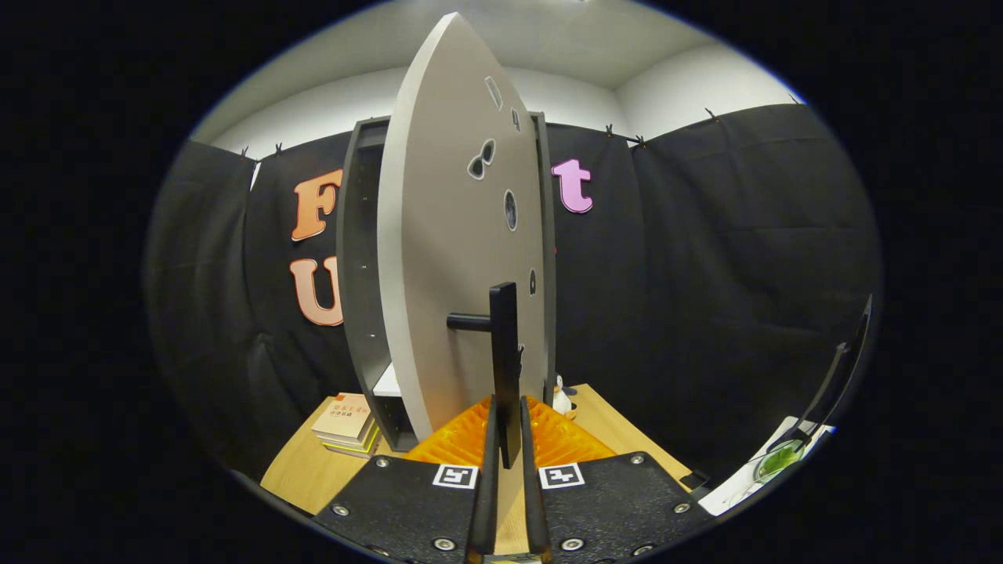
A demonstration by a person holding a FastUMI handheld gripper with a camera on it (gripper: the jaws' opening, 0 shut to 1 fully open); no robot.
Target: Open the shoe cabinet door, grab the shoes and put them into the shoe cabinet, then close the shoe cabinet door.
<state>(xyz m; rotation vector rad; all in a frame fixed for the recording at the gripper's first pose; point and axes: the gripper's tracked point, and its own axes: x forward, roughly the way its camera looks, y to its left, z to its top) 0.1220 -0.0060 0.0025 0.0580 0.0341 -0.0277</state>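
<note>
Black door handle (504, 368) sits clamped between the nearly closed fingers (506, 470) (square printed markers (456, 475) behind them).

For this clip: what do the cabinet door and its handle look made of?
The pale grey cabinet door looks like matte laminated board: flat, even, drilled holes. The black bar handle appears to be matte metal or plastic, hard to tell; the tongs are shut on it.
</note>
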